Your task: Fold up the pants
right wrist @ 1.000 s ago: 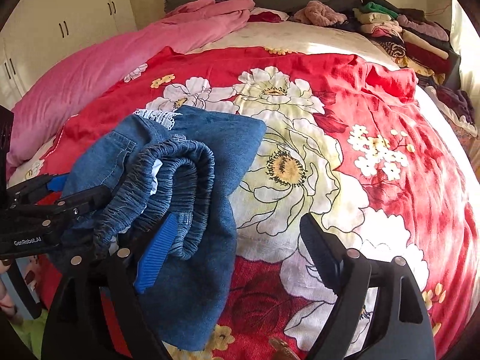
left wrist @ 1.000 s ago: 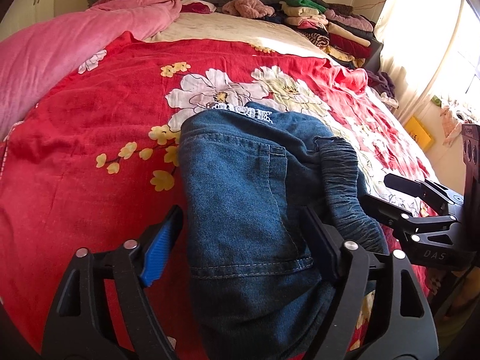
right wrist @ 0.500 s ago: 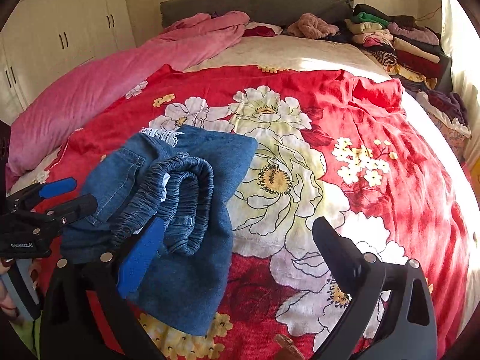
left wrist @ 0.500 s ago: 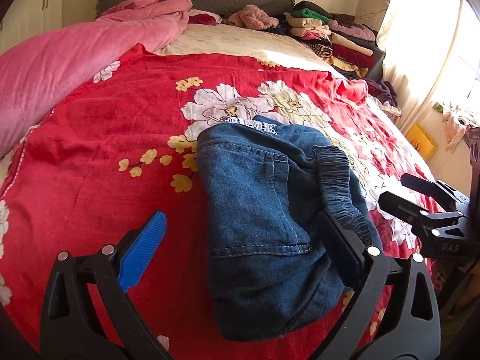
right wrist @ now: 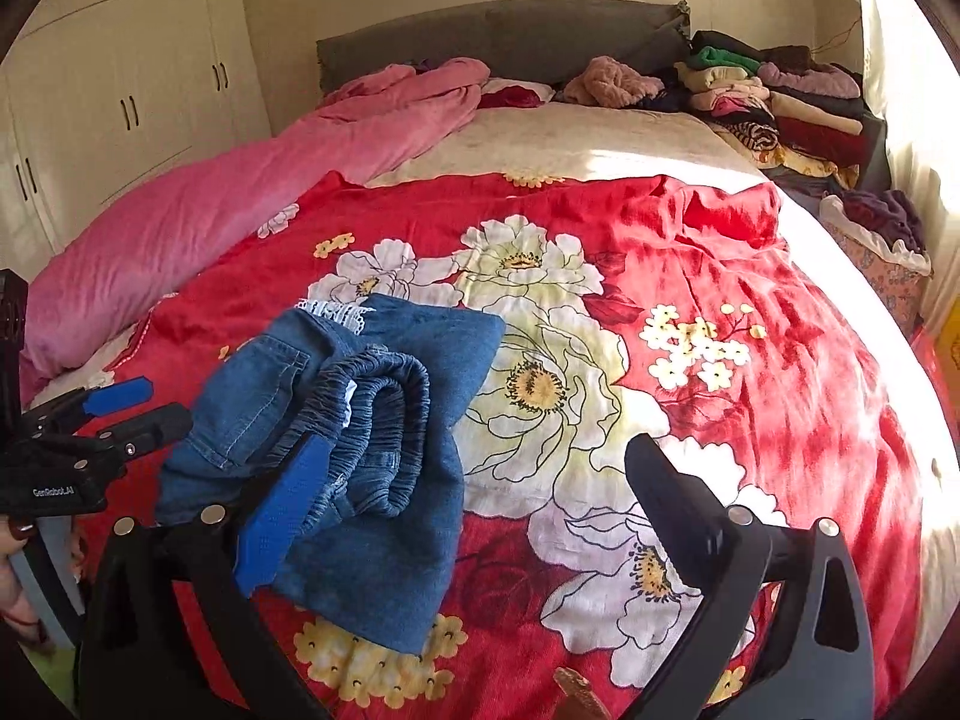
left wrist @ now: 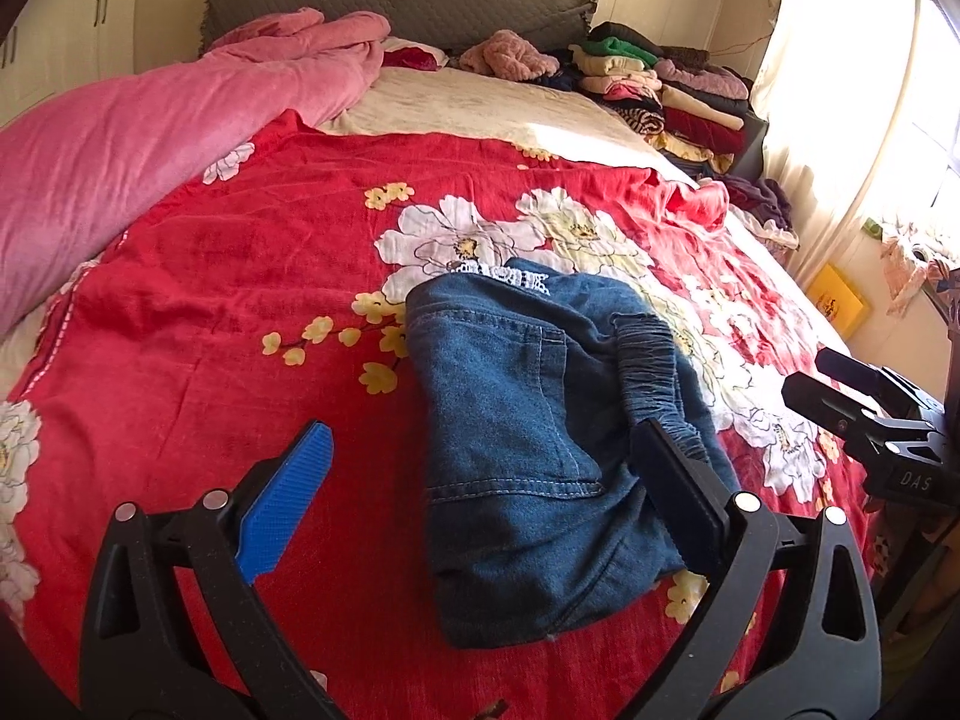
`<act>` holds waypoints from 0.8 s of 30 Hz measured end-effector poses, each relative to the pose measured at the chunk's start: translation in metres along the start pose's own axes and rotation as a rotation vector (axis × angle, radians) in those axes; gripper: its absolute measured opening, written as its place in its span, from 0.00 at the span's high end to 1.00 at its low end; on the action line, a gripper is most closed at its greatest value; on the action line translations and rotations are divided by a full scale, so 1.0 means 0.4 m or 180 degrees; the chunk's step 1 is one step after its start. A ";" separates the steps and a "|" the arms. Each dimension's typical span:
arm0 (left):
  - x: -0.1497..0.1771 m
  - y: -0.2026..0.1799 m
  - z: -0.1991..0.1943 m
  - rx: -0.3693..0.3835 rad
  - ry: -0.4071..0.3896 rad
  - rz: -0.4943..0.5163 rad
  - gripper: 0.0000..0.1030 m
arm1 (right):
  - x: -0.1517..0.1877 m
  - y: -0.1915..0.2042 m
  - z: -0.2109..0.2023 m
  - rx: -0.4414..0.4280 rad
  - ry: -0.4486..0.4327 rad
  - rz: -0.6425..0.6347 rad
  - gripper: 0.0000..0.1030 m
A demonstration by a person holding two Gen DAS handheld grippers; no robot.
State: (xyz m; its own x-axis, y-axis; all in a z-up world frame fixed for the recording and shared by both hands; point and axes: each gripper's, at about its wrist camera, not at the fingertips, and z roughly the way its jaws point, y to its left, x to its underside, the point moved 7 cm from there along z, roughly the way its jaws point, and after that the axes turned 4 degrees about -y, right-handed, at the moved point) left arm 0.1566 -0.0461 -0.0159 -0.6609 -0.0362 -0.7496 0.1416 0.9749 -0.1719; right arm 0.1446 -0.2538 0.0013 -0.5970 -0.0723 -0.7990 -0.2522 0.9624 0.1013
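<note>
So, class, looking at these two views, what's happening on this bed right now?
A person is folding pants with a handheld gripper in each hand. The denim pants lie folded into a compact bundle on the red floral bedspread, elastic waistband on top. Both the left gripper and the right gripper are open and hold nothing, hovering just above the bundle. A pile of folded clothes sits by the headboard.

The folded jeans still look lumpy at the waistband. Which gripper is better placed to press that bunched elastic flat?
Probably the right gripper. Its jaws stand open with the blue finger beside the bunched waistband of the jeans. The left gripper is also open, but frames the pocket side.
</note>
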 end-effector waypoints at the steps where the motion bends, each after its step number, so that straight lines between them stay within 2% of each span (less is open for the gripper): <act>1: -0.003 -0.001 -0.006 0.0009 -0.0017 0.0001 0.09 | -0.002 -0.002 -0.008 0.0004 -0.0025 0.0003 0.04; 10: -0.006 -0.009 -0.076 0.0034 -0.0164 0.0014 0.09 | -0.012 0.002 -0.088 0.0034 -0.0234 -0.0027 0.04; 24: 0.034 -0.027 -0.173 0.0009 -0.0315 0.0137 0.09 | -0.001 -0.014 -0.226 0.0107 -0.0555 -0.0030 0.04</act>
State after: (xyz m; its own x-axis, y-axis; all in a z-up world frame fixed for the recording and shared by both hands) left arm 0.0950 -0.0418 0.0200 -0.5780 -0.0158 -0.8159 0.1705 0.9754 -0.1397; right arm 0.0775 -0.2828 0.0548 -0.4528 -0.0376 -0.8908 -0.2298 0.9703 0.0758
